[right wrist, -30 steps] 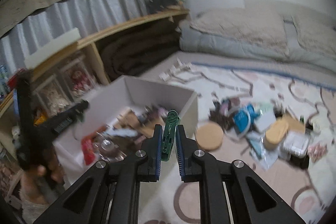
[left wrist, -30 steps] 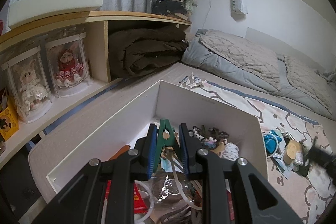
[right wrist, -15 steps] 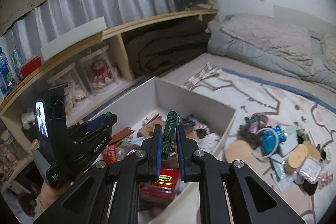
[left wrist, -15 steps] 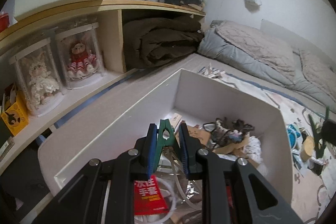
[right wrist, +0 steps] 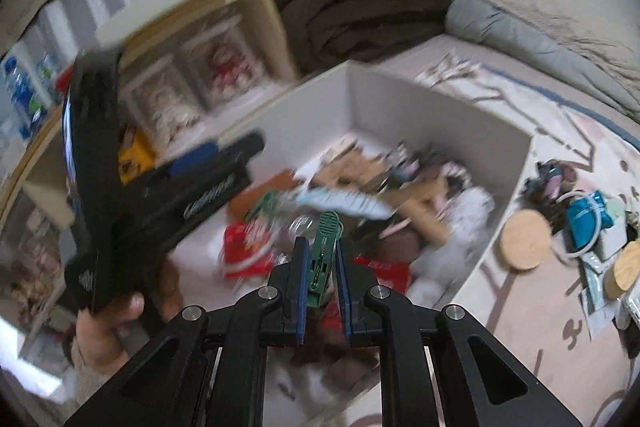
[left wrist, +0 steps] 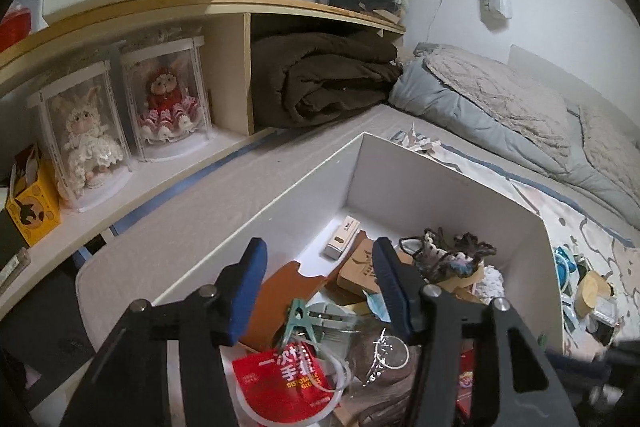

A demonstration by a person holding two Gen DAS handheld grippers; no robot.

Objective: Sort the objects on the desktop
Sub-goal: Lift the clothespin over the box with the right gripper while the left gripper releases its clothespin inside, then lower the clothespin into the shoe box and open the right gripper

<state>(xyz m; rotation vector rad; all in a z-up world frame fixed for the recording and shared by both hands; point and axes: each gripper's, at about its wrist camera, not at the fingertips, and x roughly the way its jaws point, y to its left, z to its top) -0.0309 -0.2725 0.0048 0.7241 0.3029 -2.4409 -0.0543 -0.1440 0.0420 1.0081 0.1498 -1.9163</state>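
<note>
My left gripper [left wrist: 320, 263] is open above the white box [left wrist: 452, 187]. A green clip [left wrist: 298, 319] lies loose in the box below it, on a red glove packet [left wrist: 280, 379]. My right gripper [right wrist: 322, 255] is shut on a second green clip [right wrist: 325, 247] and holds it over the box [right wrist: 404, 99], which also shows in that view. The left gripper [right wrist: 216, 167] appears blurred at the left of the right wrist view. The box holds several mixed items.
Loose items lie on the patterned mat right of the box: round wooden lids [right wrist: 524, 243], a blue pouch [right wrist: 588, 223]. A shelf with boxed dolls [left wrist: 168, 99] and a brown blanket [left wrist: 324, 79] runs behind. Bedding [left wrist: 500, 99] lies at the far right.
My left gripper opened and its green clip dropped into the box. My right gripper moved farther over the box, still holding its clip.
</note>
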